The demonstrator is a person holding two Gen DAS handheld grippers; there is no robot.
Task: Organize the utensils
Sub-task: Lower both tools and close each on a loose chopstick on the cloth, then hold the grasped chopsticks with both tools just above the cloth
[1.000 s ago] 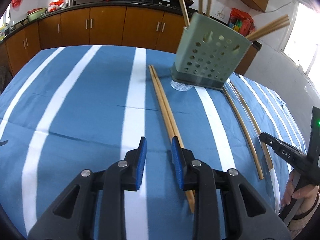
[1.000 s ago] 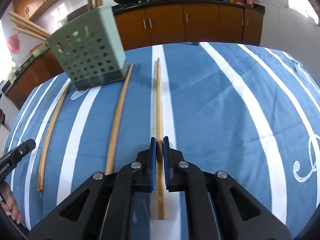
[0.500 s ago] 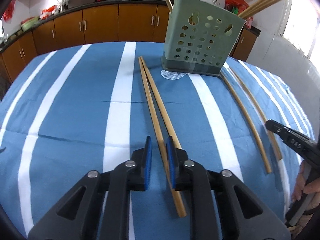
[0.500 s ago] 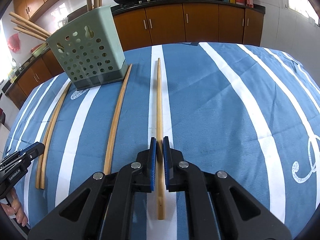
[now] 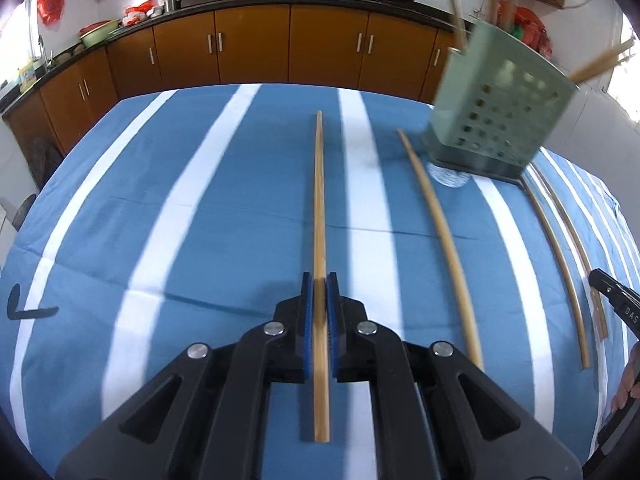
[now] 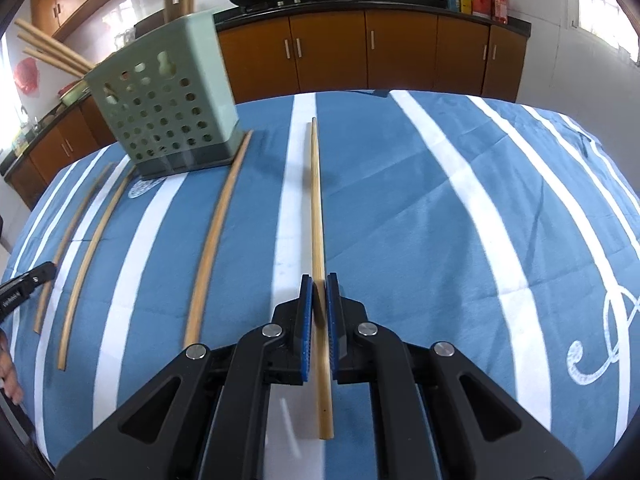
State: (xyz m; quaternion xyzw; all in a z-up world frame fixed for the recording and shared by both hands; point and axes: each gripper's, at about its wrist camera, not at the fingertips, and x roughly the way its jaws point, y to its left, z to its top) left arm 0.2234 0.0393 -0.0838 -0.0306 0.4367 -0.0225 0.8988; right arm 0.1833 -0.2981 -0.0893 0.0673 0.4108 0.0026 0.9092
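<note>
My left gripper (image 5: 319,280) has its jaws closing, and the blue pads press on a wooden chopstick (image 5: 319,200) that runs straight ahead over the blue striped tablecloth (image 5: 192,216). A second chopstick (image 5: 440,232) lies to its right, towards the green perforated utensil holder (image 5: 500,120), which has several chopsticks standing in it. My right gripper (image 6: 319,280) is shut on another chopstick (image 6: 316,200). A loose chopstick (image 6: 216,232) lies left of it, running up to the holder (image 6: 164,116). Each gripper's tip shows at the edge of the other view.
Two more chopsticks (image 5: 560,256) lie right of the holder in the left wrist view. Brown cabinets (image 5: 256,52) with a dark counter, woks and bottles stand behind the table. The cloth (image 6: 460,220) right of my right gripper carries only white stripes.
My left gripper swung over the chopstick pair and closed on one, which now lies apart from its partner. The holder slid to the right of that view. My right gripper kept its grip and place.
</note>
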